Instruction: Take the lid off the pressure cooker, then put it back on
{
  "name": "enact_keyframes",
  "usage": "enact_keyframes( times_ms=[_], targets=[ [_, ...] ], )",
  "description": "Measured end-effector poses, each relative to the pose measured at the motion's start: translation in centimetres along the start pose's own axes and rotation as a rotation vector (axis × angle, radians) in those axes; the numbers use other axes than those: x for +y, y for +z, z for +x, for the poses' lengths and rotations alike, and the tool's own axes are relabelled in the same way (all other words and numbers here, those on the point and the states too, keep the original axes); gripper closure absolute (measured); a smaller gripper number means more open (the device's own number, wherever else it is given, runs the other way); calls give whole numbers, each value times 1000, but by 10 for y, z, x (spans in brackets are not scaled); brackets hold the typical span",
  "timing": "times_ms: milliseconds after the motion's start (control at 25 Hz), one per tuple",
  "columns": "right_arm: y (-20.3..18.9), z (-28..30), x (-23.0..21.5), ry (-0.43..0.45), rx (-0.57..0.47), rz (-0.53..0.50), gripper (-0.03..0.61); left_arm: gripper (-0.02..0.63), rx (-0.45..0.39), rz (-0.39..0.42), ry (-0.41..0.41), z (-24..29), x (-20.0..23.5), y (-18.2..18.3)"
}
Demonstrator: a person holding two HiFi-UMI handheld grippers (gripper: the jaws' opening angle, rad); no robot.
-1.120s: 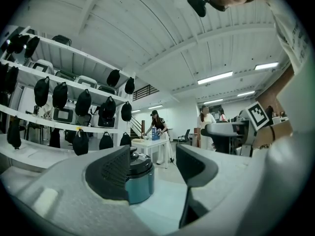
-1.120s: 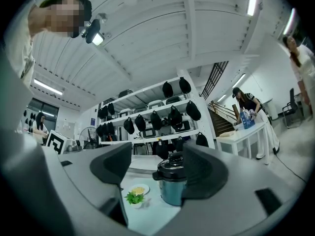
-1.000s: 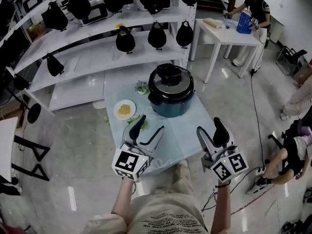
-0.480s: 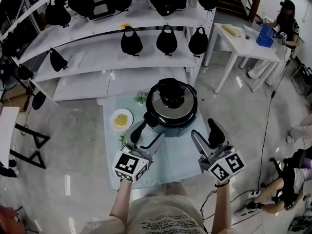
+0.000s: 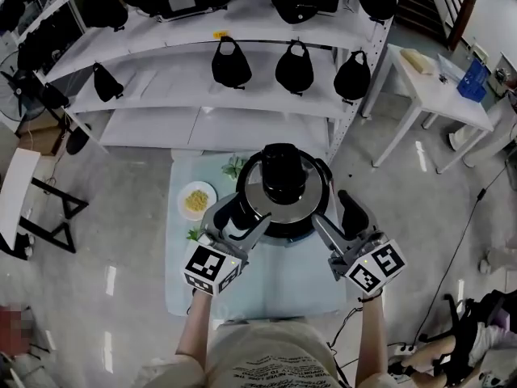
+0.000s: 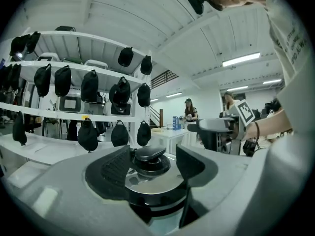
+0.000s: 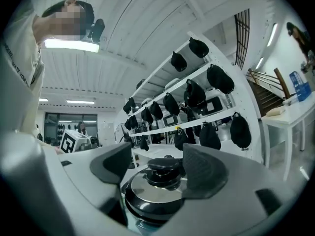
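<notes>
From the head view, the pressure cooker (image 5: 284, 231) stands on the light blue tabletop (image 5: 258, 285), right of the middle and toward the far edge. Its lid (image 5: 302, 204) is seated on the pot, with the black knob (image 5: 281, 170) at its centre. A white plate (image 5: 196, 200) with yellow food sits near the left edge. Some greens (image 5: 234, 166) lie by the far edge, just beside the cooker. My left claw (image 5: 245, 217) hangs over the cooker's near left rim, and my right claw (image 5: 335, 215) is at its near right rim. Both are spread wide. I cannot tell from here whether either touches the pot. Beyond the tabletop are white shelves (image 5: 202, 95) hung with black bags (image 5: 232, 61).

In the left gripper view, my left claw (image 6: 153, 163) is wide open and holds nothing. The lid (image 6: 152, 180) and its knob (image 6: 149, 157) lie ahead, framed between the two pads, and neither pad touches them. My right claw (image 6: 216, 132) shows at the right, level with the cooker.

In the right gripper view, my right claw (image 7: 156, 165) is likewise spread apart and empty. The steel lid (image 7: 147, 193) and the knob (image 7: 165, 168) sit beyond the gap, clear of both pads. The left claw's marker cube (image 7: 73, 140) shows at the left.
</notes>
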State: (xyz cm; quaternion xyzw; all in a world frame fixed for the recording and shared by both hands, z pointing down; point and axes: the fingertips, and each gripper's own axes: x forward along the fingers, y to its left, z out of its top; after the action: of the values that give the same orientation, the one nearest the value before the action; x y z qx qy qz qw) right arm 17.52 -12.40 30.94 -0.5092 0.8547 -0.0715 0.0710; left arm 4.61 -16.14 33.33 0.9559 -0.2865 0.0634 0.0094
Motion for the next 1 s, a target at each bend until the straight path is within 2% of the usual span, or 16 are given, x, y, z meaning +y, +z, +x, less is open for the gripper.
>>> enact_keyframes(
  times_ms=[280, 400, 480, 1000],
  targets=[
    [-13, 37, -26, 165, 97, -28, 268, 333, 81, 54, -21, 35, 14, -6],
    [-23, 51, -30, 248, 153, -53, 267, 331, 157, 97, -57, 47, 19, -18],
    [-27, 61, -32, 302, 185, -69, 267, 328, 208, 125, -92, 56, 22, -24],
    [-56, 98, -26, 622, 436, -199, 265, 321, 346, 212, -384, 88, 17, -36]
  ],
)
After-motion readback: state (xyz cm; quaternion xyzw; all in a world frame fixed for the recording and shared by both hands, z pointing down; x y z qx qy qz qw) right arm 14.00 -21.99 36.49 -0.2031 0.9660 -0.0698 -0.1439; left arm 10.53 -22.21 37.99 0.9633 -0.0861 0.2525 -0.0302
